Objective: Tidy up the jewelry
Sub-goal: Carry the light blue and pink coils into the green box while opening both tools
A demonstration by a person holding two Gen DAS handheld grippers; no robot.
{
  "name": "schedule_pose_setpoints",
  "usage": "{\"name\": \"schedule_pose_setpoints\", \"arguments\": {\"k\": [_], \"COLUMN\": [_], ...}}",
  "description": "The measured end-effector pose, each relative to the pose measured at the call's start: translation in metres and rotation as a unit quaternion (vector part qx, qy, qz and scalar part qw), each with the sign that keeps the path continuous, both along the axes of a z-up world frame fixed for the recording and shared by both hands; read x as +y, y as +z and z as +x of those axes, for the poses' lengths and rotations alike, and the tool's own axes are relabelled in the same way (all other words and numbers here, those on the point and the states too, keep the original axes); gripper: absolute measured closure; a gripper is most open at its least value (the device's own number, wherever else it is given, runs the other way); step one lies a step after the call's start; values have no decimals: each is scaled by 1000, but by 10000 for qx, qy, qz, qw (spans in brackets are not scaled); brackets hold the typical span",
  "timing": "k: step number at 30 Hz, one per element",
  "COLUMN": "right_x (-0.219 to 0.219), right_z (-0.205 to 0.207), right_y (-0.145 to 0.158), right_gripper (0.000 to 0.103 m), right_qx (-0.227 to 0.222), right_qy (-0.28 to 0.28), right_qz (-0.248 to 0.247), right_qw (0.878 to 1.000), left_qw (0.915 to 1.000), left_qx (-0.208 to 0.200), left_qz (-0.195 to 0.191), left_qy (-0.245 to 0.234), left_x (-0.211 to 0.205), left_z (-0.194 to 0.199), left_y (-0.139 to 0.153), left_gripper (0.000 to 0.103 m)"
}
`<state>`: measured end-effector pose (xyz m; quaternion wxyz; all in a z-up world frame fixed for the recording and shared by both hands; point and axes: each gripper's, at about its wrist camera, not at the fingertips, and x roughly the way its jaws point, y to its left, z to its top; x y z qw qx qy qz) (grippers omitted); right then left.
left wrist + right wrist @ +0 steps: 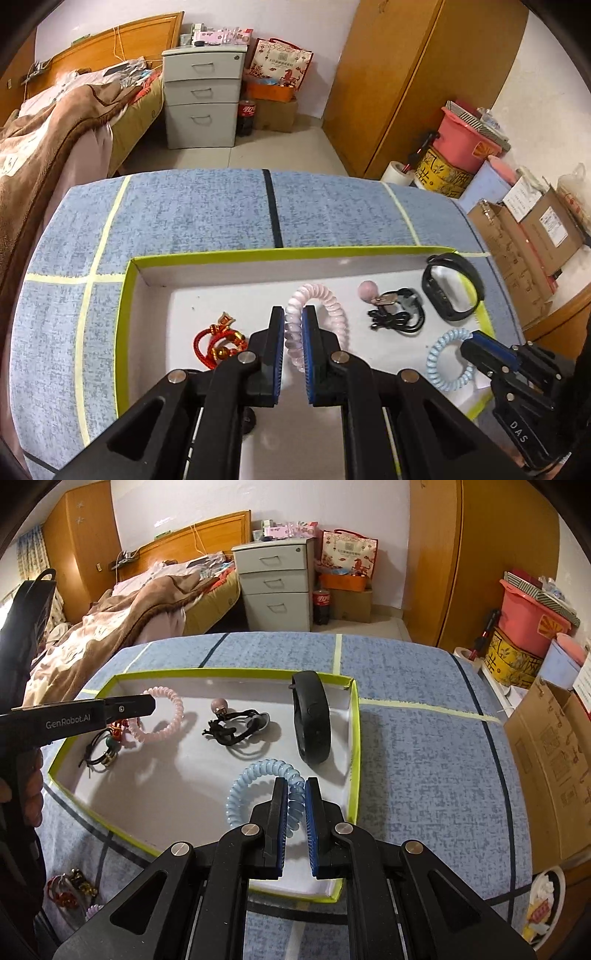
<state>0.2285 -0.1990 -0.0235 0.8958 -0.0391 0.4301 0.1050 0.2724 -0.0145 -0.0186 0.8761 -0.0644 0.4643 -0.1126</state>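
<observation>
Pink coil band [320,325] is pinched in the left tool [293,345]; blue coil band [263,794] in the right tool [295,818]. Both are best lowered flat onto bare tray [355,738] floor, apart, before being released.

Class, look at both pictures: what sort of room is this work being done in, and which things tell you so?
Most likely a home bedroom: an unmade bed with a wooden headboard, a bedside drawer unit, and a tall wooden wardrobe. The work surface is a table with a blue cloth.

Place: home bedroom
Signs: unmade bed [55,122] with wooden headboard [192,535], bedside drawer unit [203,96], wardrobe [413,74], stacked boxes [524,236]
</observation>
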Motion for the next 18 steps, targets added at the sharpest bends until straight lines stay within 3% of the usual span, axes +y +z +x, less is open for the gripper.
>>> {"name": "schedule_pose_setpoints", "arguments": {"k": [3, 11, 18], "right_x": [1, 3, 4], "right_z": [2, 3, 2], "right_y": [-5, -5, -6], "right_gripper": [93, 93, 93], "right_qx": [32, 26, 22], "right_qy": [-19, 11, 19], "right_qz": [-98, -193, -231], "right_qw": [9999, 9998, 9997], "left_qw": [10000, 9982, 9985], "left_qx": [80, -14, 20], "left_qz": [29, 591, 542], "left_qy": [22, 42, 106], "left_x": [0, -9, -5], "left_z": [4, 2, 3], "left_y": [-6, -11, -13], "left_gripper": [93, 93, 92]}}
